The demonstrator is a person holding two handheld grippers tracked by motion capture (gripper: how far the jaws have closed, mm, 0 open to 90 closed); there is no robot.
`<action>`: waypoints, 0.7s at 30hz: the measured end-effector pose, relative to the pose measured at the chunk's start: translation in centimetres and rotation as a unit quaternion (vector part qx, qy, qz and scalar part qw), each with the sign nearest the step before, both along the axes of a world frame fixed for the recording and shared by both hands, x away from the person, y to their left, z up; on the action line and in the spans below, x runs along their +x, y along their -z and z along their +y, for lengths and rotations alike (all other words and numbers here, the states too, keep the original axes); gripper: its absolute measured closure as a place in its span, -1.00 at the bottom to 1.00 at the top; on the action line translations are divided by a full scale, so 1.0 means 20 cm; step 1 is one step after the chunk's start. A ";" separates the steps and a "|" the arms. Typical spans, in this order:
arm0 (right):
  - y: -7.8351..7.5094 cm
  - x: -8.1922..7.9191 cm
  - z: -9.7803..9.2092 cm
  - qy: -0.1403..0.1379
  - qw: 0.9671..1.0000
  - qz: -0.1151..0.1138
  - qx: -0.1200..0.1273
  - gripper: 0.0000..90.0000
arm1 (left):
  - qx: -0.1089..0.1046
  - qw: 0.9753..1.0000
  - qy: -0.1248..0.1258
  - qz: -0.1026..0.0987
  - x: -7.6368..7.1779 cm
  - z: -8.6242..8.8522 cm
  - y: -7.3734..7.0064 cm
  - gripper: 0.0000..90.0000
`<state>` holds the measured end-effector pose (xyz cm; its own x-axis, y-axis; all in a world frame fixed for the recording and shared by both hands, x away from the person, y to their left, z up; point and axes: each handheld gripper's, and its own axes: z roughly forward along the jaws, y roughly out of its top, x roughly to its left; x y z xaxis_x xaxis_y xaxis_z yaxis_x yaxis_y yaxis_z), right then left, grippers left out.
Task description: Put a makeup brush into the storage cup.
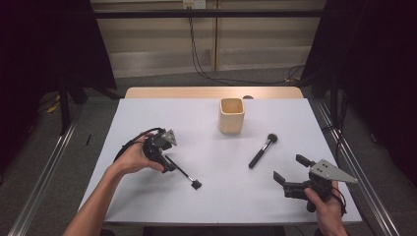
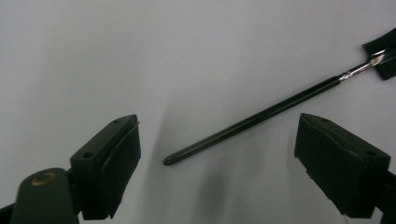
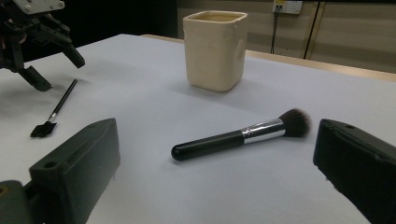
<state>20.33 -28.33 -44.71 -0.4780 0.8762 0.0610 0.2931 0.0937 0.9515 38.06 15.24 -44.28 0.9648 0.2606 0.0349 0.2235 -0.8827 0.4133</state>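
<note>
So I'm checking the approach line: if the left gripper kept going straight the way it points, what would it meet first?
Probably the thin black brush. In the left gripper view its handle end lies on the table between the open jaws of the left gripper, just ahead. Depth is hard to judge, so the jaws may touch the table first.

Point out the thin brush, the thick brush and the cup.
thin brush (image 2: 252,122), left gripper view, middle of its black handle.
thick brush (image 3: 219,142), right gripper view, on its black handle.
cup (image 1: 231,120), high view, front wall.
</note>
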 end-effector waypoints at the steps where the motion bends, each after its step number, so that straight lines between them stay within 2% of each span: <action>1: 0.00 0.00 0.00 -0.002 1.000 0.000 -0.003 -0.99 | 0.001 1.000 0.002 0.006 0.00 0.00 0.01 -0.66; 7: 0.00 0.00 0.00 -0.003 1.000 0.000 -0.003 -0.99 | 0.013 1.000 0.016 0.009 0.01 -0.03 0.02 -0.55; 8: 0.00 0.00 0.00 -0.003 1.000 0.000 -0.002 -0.99 | 0.013 1.000 0.019 0.015 0.01 -0.03 0.03 -0.53; 9: 0.00 0.00 0.00 -0.004 1.000 0.000 -0.003 -0.99 | 0.016 0.999 0.027 0.016 0.01 -0.03 0.02 -0.47; 10: 0.00 0.00 0.00 -0.003 1.000 -0.001 -0.004 -0.99 | 0.012 1.000 0.023 0.016 0.01 -0.04 0.03 -0.42; 15: 0.00 0.00 0.01 -0.011 1.000 0.000 -0.008 -0.99 | 0.032 0.998 0.039 0.023 0.02 -0.06 0.05 -0.43; 17: 0.00 0.00 0.01 -0.012 1.000 0.000 -0.008 -0.99 | 0.031 0.998 0.038 0.031 0.02 -0.06 0.05 -0.42; 19: 0.00 0.00 0.01 -0.012 1.000 0.001 -0.009 -0.99 | 0.026 0.998 0.027 0.047 0.02 -0.06 0.06 -0.32; 20: 0.00 0.00 0.01 -0.012 1.000 0.001 -0.008 -0.99 | 0.035 0.998 0.025 0.050 0.03 -0.07 0.06 -0.30; 21: 0.01 0.00 0.01 -0.013 1.000 0.002 -0.008 -0.99 | 0.037 0.998 0.026 0.048 0.03 -0.07 0.06 -0.30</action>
<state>20.40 -28.07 -44.81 -0.5000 0.8646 0.0494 0.2937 0.1156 0.9489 38.63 13.90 -45.40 0.9765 0.2112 -0.0422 0.2133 -0.9210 0.3260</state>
